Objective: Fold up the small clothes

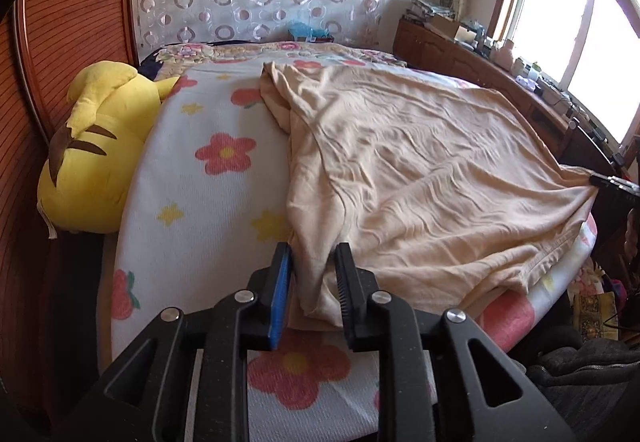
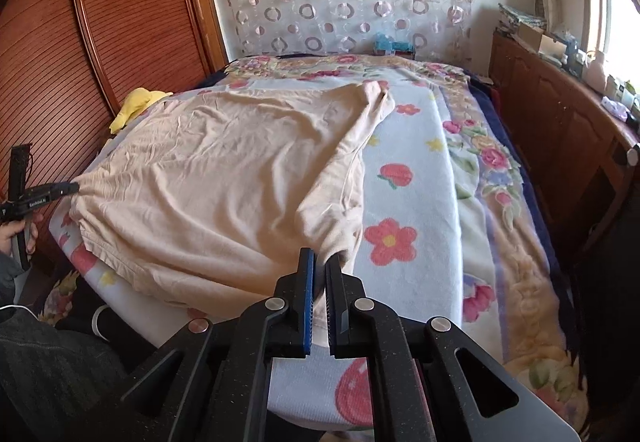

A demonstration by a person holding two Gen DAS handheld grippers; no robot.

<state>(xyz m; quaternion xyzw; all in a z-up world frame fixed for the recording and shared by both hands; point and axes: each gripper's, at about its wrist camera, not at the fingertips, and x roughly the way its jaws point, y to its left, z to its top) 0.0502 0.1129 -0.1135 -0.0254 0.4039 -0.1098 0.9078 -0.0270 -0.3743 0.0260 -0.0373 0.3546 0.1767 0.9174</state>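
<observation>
Altogether: one beige garment (image 1: pixel 420 170), two grippers — left gripper (image 1: pixel 314 254), right gripper (image 2: pixel 320 262) — one yellow plush (image 1: pixel 92 158)

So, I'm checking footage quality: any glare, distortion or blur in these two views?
Left wrist view: the window is blown out white, and fisheye bends the wardrobe. Right wrist view: the window glares at the edge, with dark corners; the beige garment stays sharp.

Left hand-held gripper (image 1: pixel 314 254) straddles beige garment (image 1: pixel 420 170) corner, jaws parted.
</observation>
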